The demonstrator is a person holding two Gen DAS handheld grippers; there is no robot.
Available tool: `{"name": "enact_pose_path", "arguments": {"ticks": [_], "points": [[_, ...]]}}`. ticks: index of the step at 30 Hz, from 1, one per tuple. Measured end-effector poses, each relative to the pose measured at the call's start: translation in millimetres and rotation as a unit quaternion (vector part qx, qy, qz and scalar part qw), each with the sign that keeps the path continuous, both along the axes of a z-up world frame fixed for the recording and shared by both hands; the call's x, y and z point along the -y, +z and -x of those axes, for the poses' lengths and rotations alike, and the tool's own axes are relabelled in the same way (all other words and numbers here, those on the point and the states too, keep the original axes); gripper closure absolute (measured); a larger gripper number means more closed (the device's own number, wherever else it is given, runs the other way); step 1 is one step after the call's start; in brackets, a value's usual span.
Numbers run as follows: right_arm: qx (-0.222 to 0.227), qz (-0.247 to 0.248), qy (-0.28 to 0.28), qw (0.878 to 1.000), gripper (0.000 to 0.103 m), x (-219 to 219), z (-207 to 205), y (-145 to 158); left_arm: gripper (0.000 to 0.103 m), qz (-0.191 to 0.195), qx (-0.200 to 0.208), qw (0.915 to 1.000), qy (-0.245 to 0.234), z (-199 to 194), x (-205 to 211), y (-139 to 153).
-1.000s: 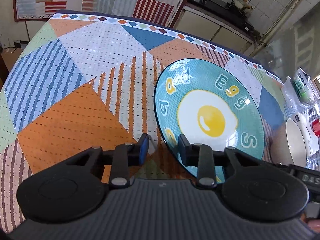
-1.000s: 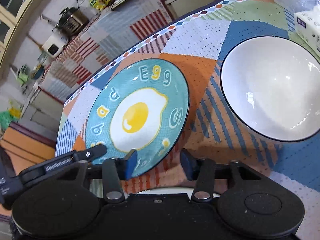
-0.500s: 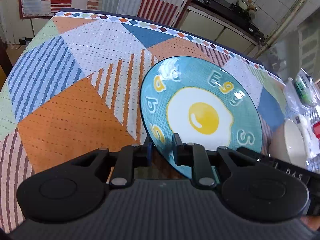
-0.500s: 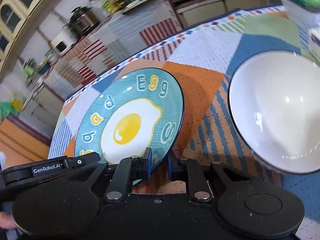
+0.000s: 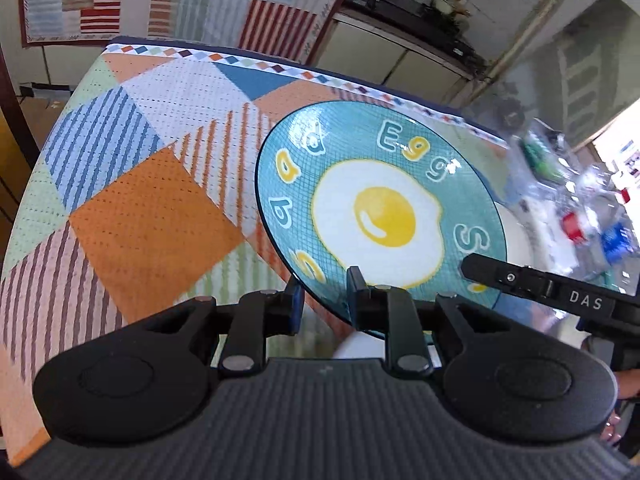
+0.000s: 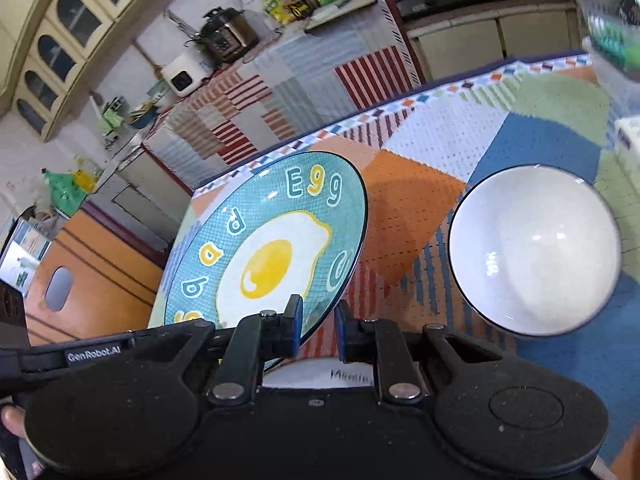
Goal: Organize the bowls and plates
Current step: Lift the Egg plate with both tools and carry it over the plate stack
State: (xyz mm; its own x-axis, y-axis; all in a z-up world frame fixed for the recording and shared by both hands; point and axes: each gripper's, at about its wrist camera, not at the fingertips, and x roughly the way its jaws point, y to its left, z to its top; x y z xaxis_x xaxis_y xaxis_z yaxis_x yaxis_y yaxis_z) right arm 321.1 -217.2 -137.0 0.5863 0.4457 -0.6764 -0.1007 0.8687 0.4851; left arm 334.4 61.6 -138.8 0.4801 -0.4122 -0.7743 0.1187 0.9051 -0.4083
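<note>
A teal plate with a fried-egg picture (image 5: 380,216) is lifted and tilted above the patterned tablecloth. My left gripper (image 5: 322,300) is shut on its near rim. My right gripper (image 6: 316,328) is shut on the plate's (image 6: 264,256) near right rim. The right gripper's body shows in the left wrist view (image 5: 540,288), beside the plate. A white bowl with a dark rim (image 6: 536,248) stands on the cloth to the right. Another white dish (image 6: 320,372) lies just under the right gripper, partly hidden.
The tablecloth (image 5: 152,216) covers the table, whose far edge runs behind the plate. Clear plastic containers and small packets (image 5: 568,200) crowd the table's right end. A clear container (image 6: 612,32) and a white box (image 6: 628,140) sit past the bowl.
Both grippers closed on the plate's rim and lifted it off the cloth; it now tilts higher. The white bowl looks farther from the right gripper.
</note>
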Motion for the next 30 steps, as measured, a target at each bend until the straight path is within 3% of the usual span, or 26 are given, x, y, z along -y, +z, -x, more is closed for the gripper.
{"name": "enact_pose_path", "arguments": {"ticks": [11, 17, 24, 30], "points": [[0.028, 0.003, 0.017, 0.999, 0.082, 5, 71, 43, 0.083, -0.021, 0.023, 0.9991, -0.029, 77, 7, 57], [0.036, 0.018, 0.016, 0.999, 0.082, 9, 109, 62, 0.083, -0.012, 0.028, 0.9984, -0.048, 111, 12, 73], [0.022, 0.034, 0.011, 0.999, 0.082, 17, 143, 64, 0.083, -0.006, 0.014, 0.998, -0.062, 140, 25, 63], [-0.007, 0.04, 0.006, 0.999, 0.081, 27, 158, 44, 0.082, -0.002, -0.01, 0.9976, -0.069, 150, 34, 37]]}}
